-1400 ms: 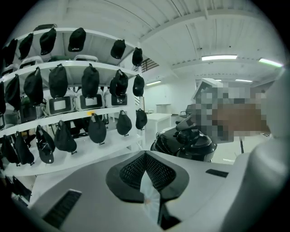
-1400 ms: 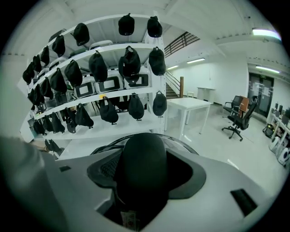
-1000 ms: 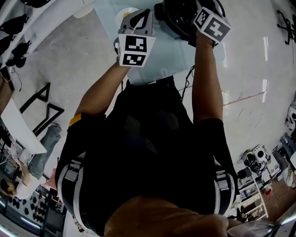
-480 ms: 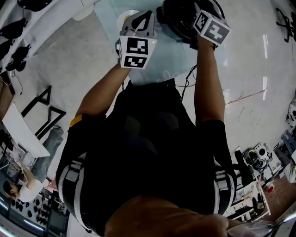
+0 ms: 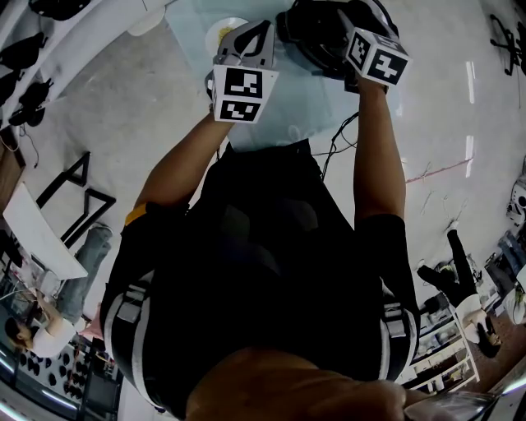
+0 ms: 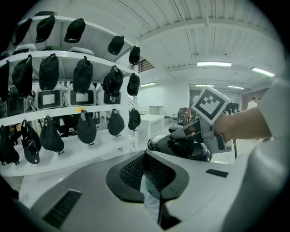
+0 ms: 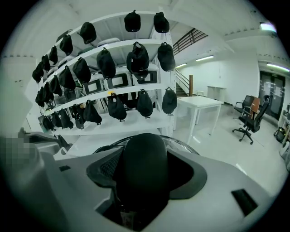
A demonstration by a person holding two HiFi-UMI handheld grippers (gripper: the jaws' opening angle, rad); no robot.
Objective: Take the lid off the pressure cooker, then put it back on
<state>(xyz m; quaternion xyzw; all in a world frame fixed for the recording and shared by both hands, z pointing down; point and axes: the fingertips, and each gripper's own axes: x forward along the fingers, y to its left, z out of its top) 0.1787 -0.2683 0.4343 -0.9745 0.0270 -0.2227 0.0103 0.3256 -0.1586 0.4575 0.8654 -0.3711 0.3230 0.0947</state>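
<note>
The black pressure cooker stands on the glass table at the top of the head view. My right gripper is over it, shut on the black lid handle, which fills the space between its jaws. The lid's shiny rim shows behind the handle. The left gripper view shows the same grip from the side, the right gripper on the lid. My left gripper hovers left of the cooker, apart from it. Its dark pads are closed with nothing between them.
A pale round dish lies on the table beyond the left gripper. Curved white shelves hung with black caps stand behind the table. A white table and office chairs are farther off. A cable hangs from the table's near edge.
The right gripper's marker cube has shifted slightly toward me and turned while holding the handle. The cooker's lid looks a little rotated. The left gripper has barely moved.
</note>
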